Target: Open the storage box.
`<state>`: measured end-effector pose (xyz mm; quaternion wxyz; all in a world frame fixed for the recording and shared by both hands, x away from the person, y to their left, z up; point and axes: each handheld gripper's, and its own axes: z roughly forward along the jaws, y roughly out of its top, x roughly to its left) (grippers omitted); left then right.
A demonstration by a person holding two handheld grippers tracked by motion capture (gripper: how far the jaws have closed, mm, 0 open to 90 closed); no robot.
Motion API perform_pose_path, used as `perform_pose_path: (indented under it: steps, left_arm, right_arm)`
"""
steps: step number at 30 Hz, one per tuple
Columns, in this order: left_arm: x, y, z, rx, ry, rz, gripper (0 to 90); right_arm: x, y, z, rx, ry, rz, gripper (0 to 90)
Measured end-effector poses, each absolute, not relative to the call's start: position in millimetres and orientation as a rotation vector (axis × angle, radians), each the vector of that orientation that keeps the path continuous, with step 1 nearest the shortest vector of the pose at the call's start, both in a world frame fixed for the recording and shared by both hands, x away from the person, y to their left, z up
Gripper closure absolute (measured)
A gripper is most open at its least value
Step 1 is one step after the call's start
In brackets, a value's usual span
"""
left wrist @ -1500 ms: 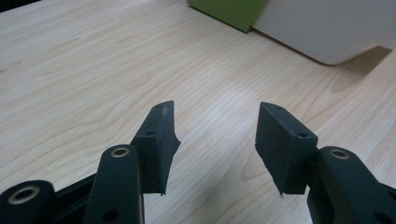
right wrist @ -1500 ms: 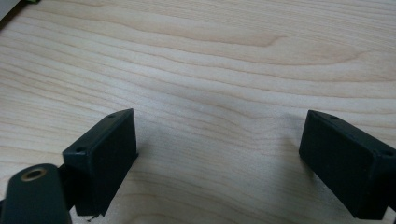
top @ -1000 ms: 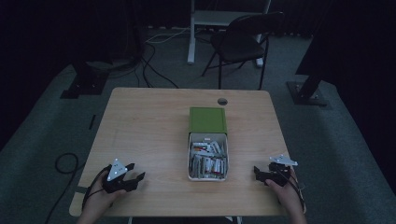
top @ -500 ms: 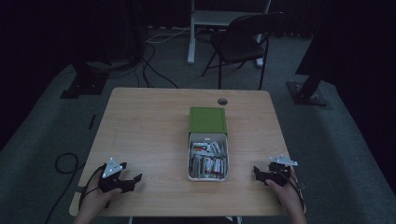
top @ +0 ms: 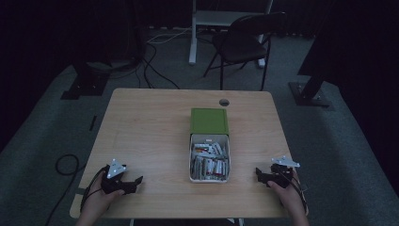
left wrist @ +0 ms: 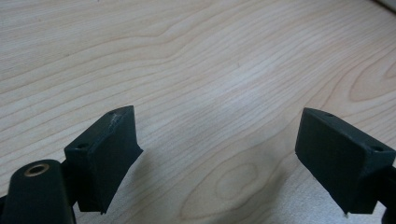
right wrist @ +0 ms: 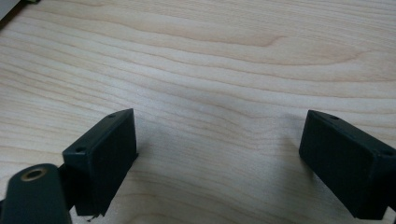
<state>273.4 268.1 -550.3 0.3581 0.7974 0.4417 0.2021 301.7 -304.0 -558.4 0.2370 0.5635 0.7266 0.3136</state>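
1. Broadly, the wooden table [top: 150, 127] carries the work, bare wood lying under both grippers.
2. Centrally, an open white box [top: 209, 178] of batteries [top: 210, 162] sits with its green lid [top: 209, 121] touching its far end, probably for reach from either side.
3. Left gripper [top: 135, 181] rests near the front edge, its jaws just opened wide and empty.
4. Right gripper [top: 258, 173] mirrors it, spread and empty, seemingly ready.

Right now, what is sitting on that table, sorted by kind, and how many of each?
Green lid: 1
White box of batteries: 1
Batteries in that box: a heap, too small and jumbled to count
Hand-held grippers: 2, the left gripper and the right gripper, both open and holding nothing
Total: 4 things, counting the heap of batteries with its box
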Motion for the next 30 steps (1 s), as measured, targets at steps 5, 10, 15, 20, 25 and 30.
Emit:
perform_pose_path:
  steps: [5, 10, 15, 20, 25, 30]
  left_arm:
    - [275.6, 265.5, -551.5, 2.09, 1.17, 0.525, 14.0]
    - [277.0, 266.0, -552.4, 2.096, 1.211, 0.519, 12.5]
    - [276.9, 265.6, -552.4, 2.095, 1.216, 0.52, 12.2]
    - [277.1, 263.9, -552.6, 2.09, 1.229, 0.525, 11.5]
    - [277.1, 262.7, -552.5, 2.087, 1.241, 0.53, 10.9]
    - [277.1, 261.1, -552.6, 2.078, 1.257, 0.536, 10.9]
  right_arm:
    - [301.6, -304.1, -558.4, 1.545, 1.992, 0.859, 10.7]
    - [301.6, -304.1, -558.4, 1.545, 1.993, 0.859, 10.7]
    - [301.6, -304.1, -558.3, 1.545, 1.993, 0.86, 10.7]
    - [301.6, -304.0, -558.3, 1.545, 1.993, 0.859, 10.7]
    - [300.8, -303.1, -558.2, 1.544, 1.994, 0.858, 10.7]
    - [297.7, -301.6, -557.7, 1.546, 2.001, 0.88, 10.7]
